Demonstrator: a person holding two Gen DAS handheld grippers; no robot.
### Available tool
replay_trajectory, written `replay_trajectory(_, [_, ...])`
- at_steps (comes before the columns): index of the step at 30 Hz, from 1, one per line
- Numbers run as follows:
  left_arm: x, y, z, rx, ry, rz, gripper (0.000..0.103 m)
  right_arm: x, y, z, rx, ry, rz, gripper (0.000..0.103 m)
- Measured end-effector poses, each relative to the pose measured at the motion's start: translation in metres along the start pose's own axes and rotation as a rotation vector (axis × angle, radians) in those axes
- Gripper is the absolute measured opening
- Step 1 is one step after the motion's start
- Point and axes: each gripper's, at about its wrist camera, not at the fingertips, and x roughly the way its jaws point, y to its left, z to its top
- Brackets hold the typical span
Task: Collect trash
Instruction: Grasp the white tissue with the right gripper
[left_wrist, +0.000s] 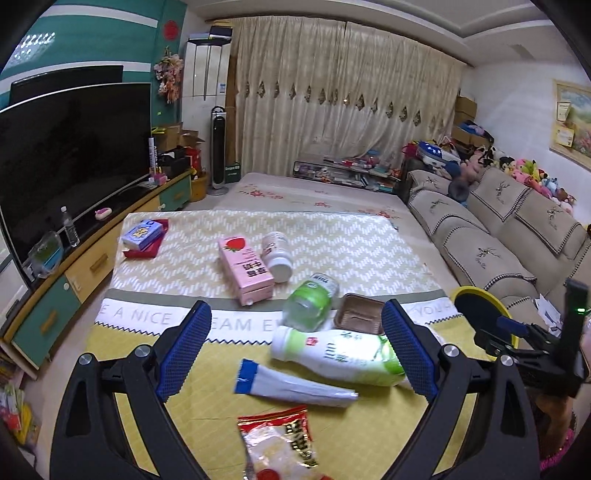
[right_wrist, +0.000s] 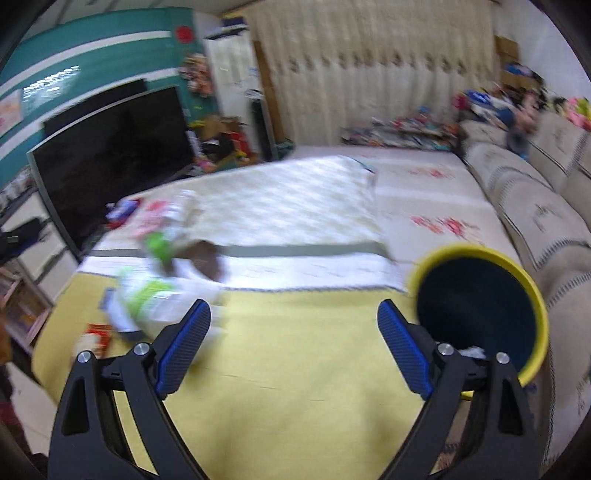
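Trash lies on a yellow and white mat (left_wrist: 207, 413): a white and green bottle (left_wrist: 340, 354), a blue-ended tube (left_wrist: 291, 386), a snack packet (left_wrist: 280, 443), a green plastic bottle (left_wrist: 312, 301), a brown tray (left_wrist: 360, 314), a pink carton (left_wrist: 245, 269) and a white jar (left_wrist: 277, 251). My left gripper (left_wrist: 295, 350) hangs open above the white and green bottle, nothing between its pads. The yellow-rimmed bin (right_wrist: 480, 306) stands at the mat's right edge with some paper inside. My right gripper (right_wrist: 293, 347) is open and empty over bare yellow mat (right_wrist: 303, 362), left of the bin. The right wrist view is blurred.
A television (left_wrist: 70, 155) on a low cabinet (left_wrist: 74, 280) runs along the left. A sofa (left_wrist: 498, 229) with soft toys lines the right side. A blue box on a red tray (left_wrist: 144, 236) sits at the mat's far left. Curtains cover the far wall.
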Motion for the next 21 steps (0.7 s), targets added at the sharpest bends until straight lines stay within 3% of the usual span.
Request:
replay_trajectory(5, [0.001,0.004,-0.005,-0.009,-0.001,-0.011,0.092,0.004,0.034,0.001,-0.042,0.015,0.055,0.069])
replay_trajectory(7, [0.001,0.002,-0.007,-0.005,0.002,-0.009,0.092,0.016,0.043,-0.002,-0.048,0.053,0.056,0.053])
replay_trajectory(9, [0.001,0.001,-0.009,-0.003,0.004,-0.01,0.092,0.026,0.046,-0.006,-0.053,0.078,0.052,0.044])
replay_trajectory(14, [0.003,0.002,-0.011,-0.011,0.01,-0.013,0.092,0.043,0.056,-0.012,-0.067,0.123,0.048,0.04])
replay_trajectory(15, [0.003,0.003,-0.012,-0.012,0.011,-0.015,0.092,0.046,0.057,-0.013,-0.072,0.131,0.045,0.032])
replay_trajectory(16, [0.004,0.003,-0.013,-0.013,0.013,-0.016,0.092,0.05,0.058,-0.014,-0.072,0.139,0.04,0.017])
replay_trajectory(18, [0.005,0.003,-0.015,-0.013,0.018,-0.017,0.092,0.05,0.057,-0.014,-0.068,0.136,0.042,0.005])
replay_trajectory(21, [0.008,0.004,-0.015,-0.012,0.022,-0.016,0.092,0.042,0.055,-0.01,-0.071,0.115,0.046,0.004])
